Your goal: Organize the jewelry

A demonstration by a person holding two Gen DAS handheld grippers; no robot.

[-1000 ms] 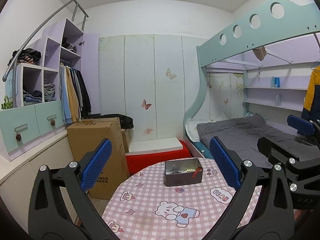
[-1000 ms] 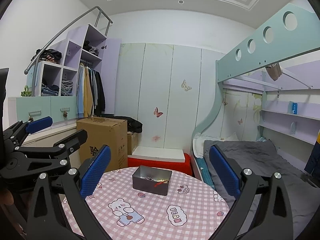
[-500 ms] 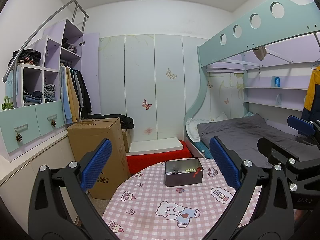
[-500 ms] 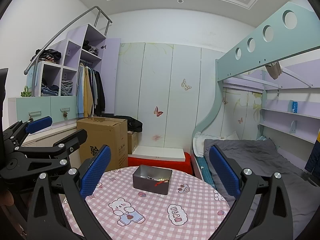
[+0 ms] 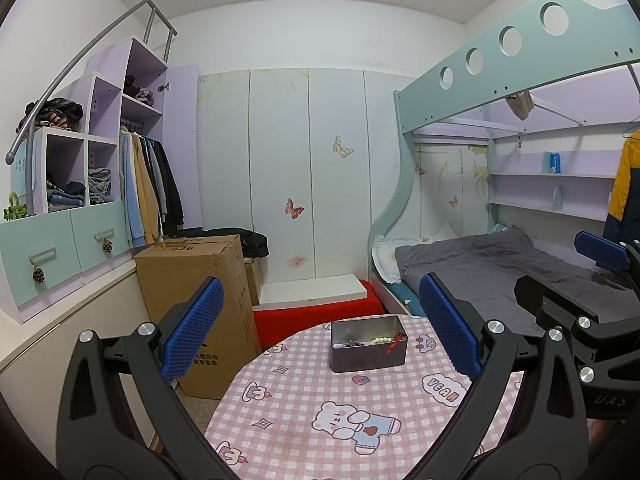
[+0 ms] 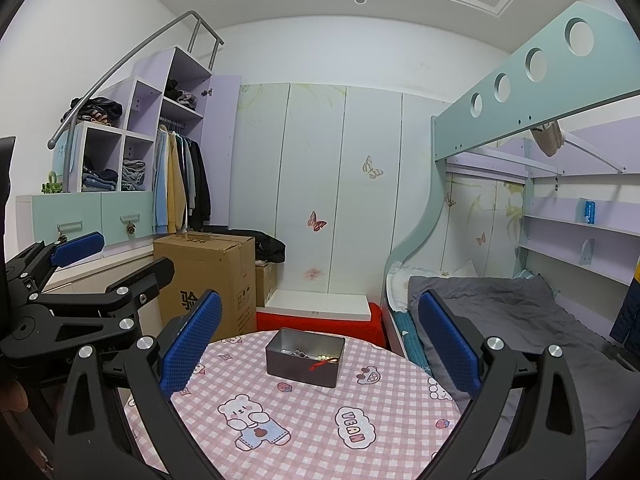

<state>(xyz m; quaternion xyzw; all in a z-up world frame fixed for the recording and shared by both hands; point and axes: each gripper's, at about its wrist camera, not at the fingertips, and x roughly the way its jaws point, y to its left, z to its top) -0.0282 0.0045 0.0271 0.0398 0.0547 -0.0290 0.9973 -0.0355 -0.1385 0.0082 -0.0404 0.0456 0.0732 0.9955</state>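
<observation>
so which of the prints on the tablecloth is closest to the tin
The small strawberry print, just off the front wall of the grey metal tin holding the jewelry. The bear print and the VEAN bubble sit further toward the camera.

The round table with the pink checked cloth (image 5: 304, 432) stands near, centre. The open grey metal tin (image 5: 367, 344) sits on its far part; the jewellery (image 5: 366, 342) lies in the tin. The brown cardboard box (image 5: 196, 300) stands left of the table. The bunk bed with grey bedding (image 5: 480, 272) lies right. The wardrobe wall of pale panels (image 5: 304, 176) stands far behind.
</observation>
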